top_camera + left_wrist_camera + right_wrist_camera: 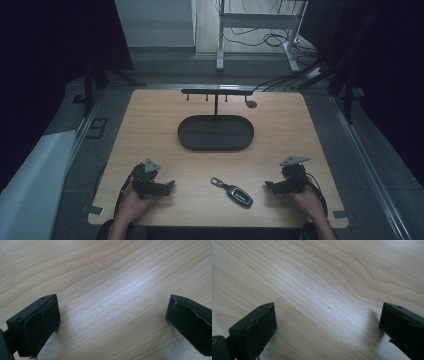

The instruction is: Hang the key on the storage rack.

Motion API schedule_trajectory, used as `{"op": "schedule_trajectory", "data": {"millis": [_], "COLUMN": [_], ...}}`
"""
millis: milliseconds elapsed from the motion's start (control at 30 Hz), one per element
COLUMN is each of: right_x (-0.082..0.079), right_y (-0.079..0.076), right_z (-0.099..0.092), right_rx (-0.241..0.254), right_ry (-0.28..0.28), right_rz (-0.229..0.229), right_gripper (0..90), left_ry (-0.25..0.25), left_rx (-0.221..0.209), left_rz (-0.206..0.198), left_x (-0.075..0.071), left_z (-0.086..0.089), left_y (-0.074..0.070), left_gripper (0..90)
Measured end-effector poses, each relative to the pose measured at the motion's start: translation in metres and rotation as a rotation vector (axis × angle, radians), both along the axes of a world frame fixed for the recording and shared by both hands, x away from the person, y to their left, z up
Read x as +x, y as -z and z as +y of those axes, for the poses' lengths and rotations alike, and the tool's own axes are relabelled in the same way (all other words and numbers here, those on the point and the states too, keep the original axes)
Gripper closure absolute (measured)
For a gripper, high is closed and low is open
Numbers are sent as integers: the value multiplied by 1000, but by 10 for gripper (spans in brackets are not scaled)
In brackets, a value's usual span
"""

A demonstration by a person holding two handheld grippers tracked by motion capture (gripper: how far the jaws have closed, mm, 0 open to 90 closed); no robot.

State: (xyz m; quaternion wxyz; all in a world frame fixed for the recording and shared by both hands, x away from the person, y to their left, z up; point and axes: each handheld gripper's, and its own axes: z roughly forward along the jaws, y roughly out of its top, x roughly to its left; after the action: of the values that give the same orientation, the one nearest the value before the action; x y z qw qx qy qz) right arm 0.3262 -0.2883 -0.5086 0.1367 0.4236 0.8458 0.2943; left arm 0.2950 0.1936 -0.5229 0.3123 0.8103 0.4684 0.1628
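Key fob [239,194] lying flat on table [150,120], near front edge, with metal ring end pointing away toward tray. Sitting between both grippers, apart from each, slightly closer to right one.

Left gripper [169,185] resting on table left of key fob, held in left hand [131,201], jaws pointing toward fob. Jaws standing wide apart in left gripper view [112,315], gripping nothing, bare wood grain showing between them.

Right gripper [269,186] resting on table right of key fob, held in right hand [307,200], jaws pointing toward fob. Jaws likewise spread wide in right gripper view [328,320], gripping nothing.

Dark oval tray [216,133] sitting beyond key fob, toward table's far side, well apart from it. Black rack with hooks [216,92] standing just behind tray.
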Motion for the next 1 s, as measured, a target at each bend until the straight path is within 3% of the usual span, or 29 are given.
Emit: {"op": "schedule_trajectory", "data": {"millis": [333, 767, 1000], "right_x": [-9, -26, -36], "right_y": [-23, -28, -31], "right_z": [4, 14, 35], "right_rx": [-75, -164, -230], "right_ry": [-77, -155, -210], "right_rz": [8, 100, 169], "right_gripper": [0, 0, 43], "left_ry": [0, -2, -3], "left_rx": [0, 1, 1], "left_rz": [0, 2, 2], "left_x": [0, 0, 0], "left_z": [0, 0, 0], "left_y": [0, 0, 0], "left_gripper": [0, 0, 0]}}
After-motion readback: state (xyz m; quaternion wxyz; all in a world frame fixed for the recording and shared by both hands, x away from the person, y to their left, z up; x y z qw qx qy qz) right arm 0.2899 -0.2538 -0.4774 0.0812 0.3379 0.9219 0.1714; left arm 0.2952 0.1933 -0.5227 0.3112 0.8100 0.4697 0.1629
